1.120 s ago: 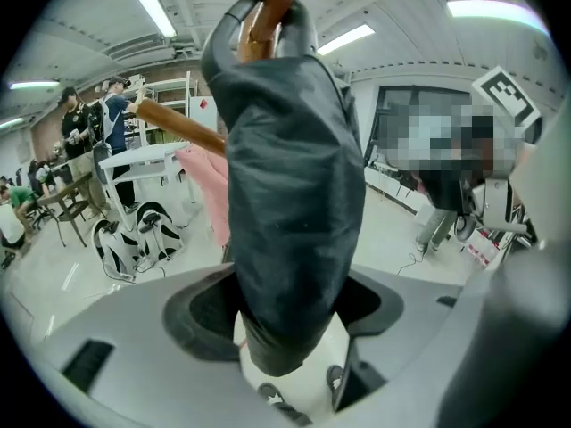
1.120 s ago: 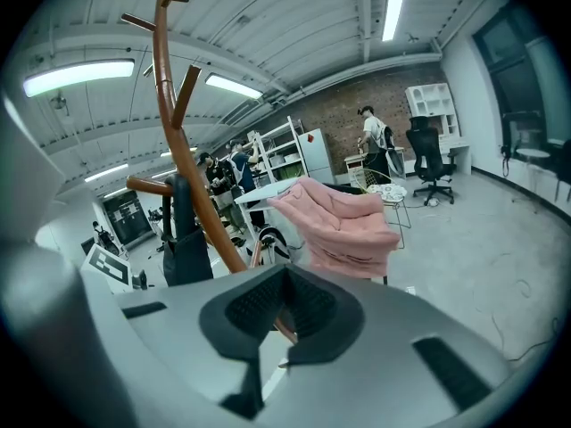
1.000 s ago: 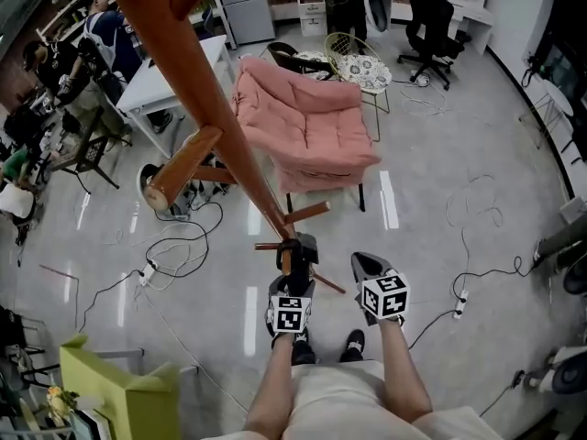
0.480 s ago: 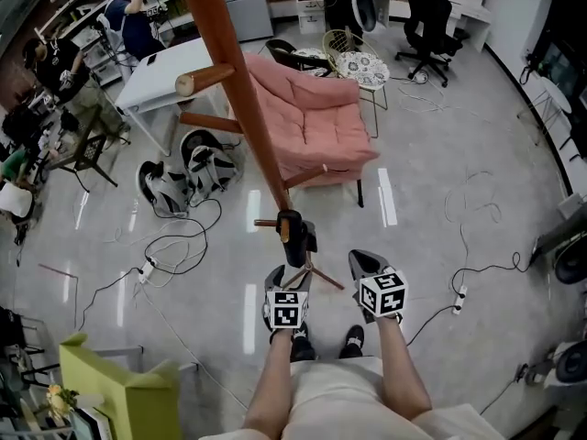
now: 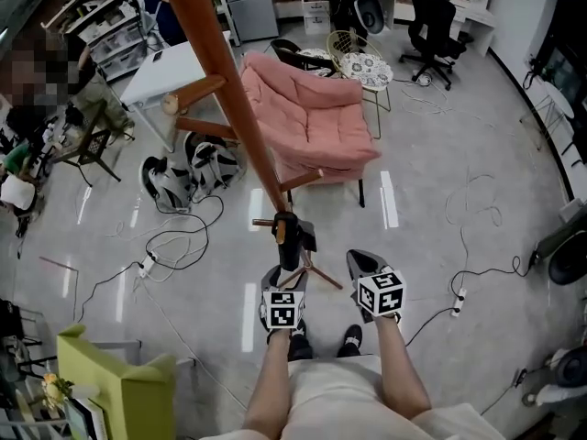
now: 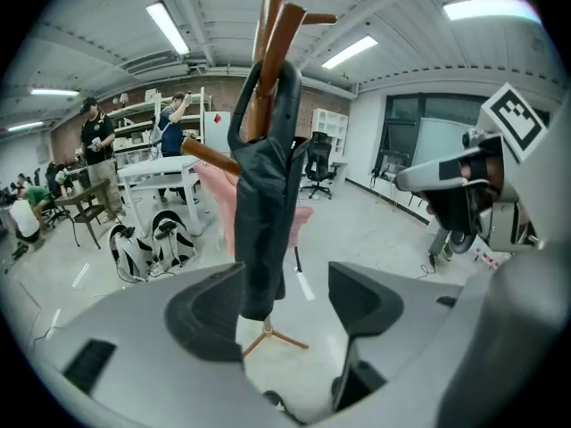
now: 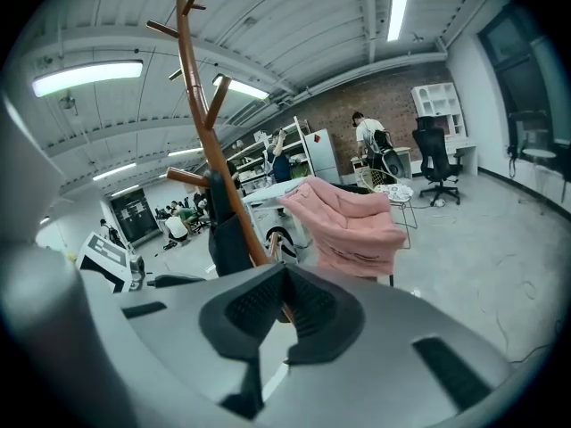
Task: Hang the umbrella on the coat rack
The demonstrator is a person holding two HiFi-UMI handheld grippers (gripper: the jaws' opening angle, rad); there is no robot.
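The left gripper (image 6: 285, 303) has its two jaws wide apart and squeezes nothing. The bottom end of the folded dark grey cloth umbrella (image 6: 266, 194) hangs in the gap, close to the jaw on the 9 o'clock side. I cannot tell if it touches that jaw. The umbrella's black loop handle sits over a peg of the tall brown wooden coat rack (image 6: 276, 34), so it looks hung up already. I think the umbrella is light. Its cloth part is soft and squashy, with a stiff stick inside. It could swing or slip off the peg if bumped. The best place to take hold is the hard loop handle, or the firm middle of the bundle. The right gripper (image 7: 285, 306) is at 3 o'clock from the left one. Its jaws are pressed together with nothing between them. From the head view, the umbrella (image 5: 288, 235) is at 12 o'clock from the left gripper (image 5: 286, 284). A soft pink padded chair (image 5: 307, 122) stands farther off, behind the rack, at about 1 o'clock.
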